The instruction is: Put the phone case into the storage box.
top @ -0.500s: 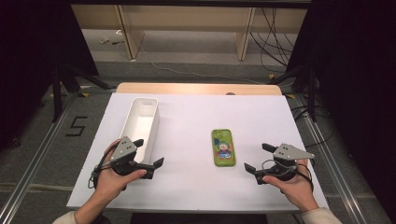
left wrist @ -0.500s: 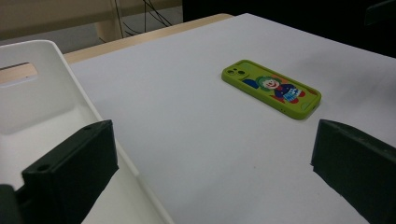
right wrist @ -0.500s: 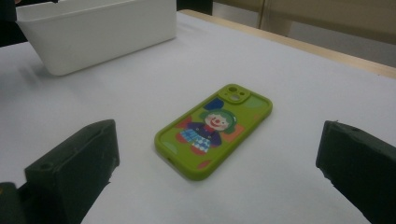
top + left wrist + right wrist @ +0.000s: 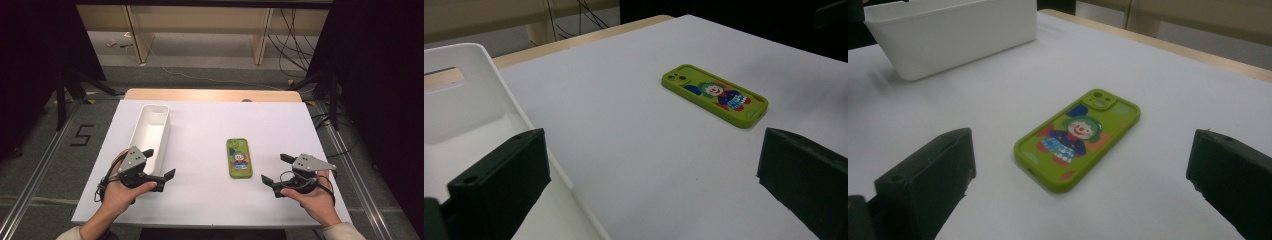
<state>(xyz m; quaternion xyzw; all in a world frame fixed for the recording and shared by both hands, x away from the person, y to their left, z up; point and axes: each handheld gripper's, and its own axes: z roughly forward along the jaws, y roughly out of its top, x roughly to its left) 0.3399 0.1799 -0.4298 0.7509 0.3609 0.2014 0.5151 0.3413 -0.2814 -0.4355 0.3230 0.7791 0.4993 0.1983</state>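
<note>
A green phone case point(image 4: 238, 158) with a clown picture lies flat on the white table point(image 4: 210, 125), right of centre. It also appears in the left gripper view point(image 4: 715, 94) and in the right gripper view point(image 4: 1079, 137). A long white bin point(image 4: 151, 132) stands empty at the left. My left gripper point(image 4: 158, 163) is open at the bin's near end, one jaw over its rim. My right gripper point(image 4: 276, 168) is open on the table just right of the case, apart from it, jaws pointing at it.
A wooden strip point(image 4: 210, 95) edges the table's far side. Beyond it are shelf legs point(image 4: 139, 35) and cables point(image 4: 295, 30) on the floor. Metal rails point(image 4: 40, 165) run along both sides of the table. The bin point(image 4: 953, 32) stands beyond the case in the right gripper view.
Both hands sit almost where they were; the left gripper has edged slightly toward the bin's near end. Case and bin have not moved.
</note>
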